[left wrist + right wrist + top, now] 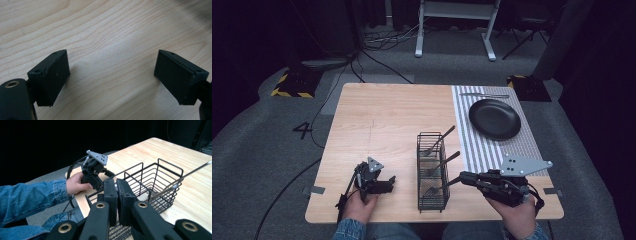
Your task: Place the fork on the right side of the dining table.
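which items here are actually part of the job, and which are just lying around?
In play:
- right gripper, shut on a utensil handle
- wire basket
- the other two utensils standing in the basket
- black plate
- striped mat
- utensil beyond the plate

Idle:
- left gripper, open over bare table
- white stand legs on the floor

light: overhead glow is falling on the table point(377, 115), surroundings lying dark | shadows: soft ones pooling under the left gripper point(110, 75) | focus: near jaws blurring slightly | glare: faint sheen showing on the plate point(495, 118)
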Motion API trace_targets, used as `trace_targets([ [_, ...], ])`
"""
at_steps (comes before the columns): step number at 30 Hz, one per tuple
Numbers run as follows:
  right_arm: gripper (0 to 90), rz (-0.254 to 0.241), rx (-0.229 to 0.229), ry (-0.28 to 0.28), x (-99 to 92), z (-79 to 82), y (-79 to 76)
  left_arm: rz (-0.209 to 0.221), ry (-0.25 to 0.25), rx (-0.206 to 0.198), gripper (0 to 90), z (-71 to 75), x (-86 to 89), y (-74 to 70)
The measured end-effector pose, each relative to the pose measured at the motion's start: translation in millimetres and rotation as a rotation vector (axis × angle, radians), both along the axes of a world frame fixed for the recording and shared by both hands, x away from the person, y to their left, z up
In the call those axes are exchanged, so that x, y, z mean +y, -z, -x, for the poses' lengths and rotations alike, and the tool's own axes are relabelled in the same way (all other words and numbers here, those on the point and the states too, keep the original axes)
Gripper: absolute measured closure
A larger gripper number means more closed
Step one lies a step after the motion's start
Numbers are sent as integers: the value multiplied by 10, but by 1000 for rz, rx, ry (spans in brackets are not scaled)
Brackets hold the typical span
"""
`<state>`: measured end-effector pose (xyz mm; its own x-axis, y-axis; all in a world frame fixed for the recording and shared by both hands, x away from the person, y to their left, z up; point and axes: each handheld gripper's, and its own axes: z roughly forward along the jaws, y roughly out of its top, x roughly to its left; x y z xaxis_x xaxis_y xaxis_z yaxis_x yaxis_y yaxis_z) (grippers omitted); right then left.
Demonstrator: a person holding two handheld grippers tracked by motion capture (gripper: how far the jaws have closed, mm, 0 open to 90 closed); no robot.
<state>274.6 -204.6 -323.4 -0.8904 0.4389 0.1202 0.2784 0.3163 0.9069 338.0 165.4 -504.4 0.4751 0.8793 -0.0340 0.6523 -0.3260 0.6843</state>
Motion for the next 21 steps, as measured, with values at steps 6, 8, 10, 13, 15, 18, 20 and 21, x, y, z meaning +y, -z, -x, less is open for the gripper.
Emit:
trace_targets([
  [6, 871, -12, 0, 2, 3, -18, -60, -3, 5, 3, 125, -13, -3, -2],
  [8, 871, -18, -2, 2, -1, -25, -82, -3, 7, 2, 125, -18, -3, -2],
  [10, 871, -28, -5, 8, -13, -35, -119, -2, 8, 2, 125, -21, -4, -2],
  [13, 871, -37, -5, 9, -27, -37, -144, -2, 9, 2, 125, -28, -6, -2],
  [15, 871, -48, -10, 10, -54, -36, -184, -3, 9, 2, 125, -30, -7, -2],
  [18, 871, -54, -18, 22, -90, -34, -228, -3, 10, 3, 125, -31, -7, -3],
  [20, 871, -59, -20, 23, -103, -33, -243, -2, 9, 3, 125, -33, -8, -2],
  [21, 871, -63, -20, 25, -117, -30, -258, -1, 7, 2, 125, -34, -10, -2],
])
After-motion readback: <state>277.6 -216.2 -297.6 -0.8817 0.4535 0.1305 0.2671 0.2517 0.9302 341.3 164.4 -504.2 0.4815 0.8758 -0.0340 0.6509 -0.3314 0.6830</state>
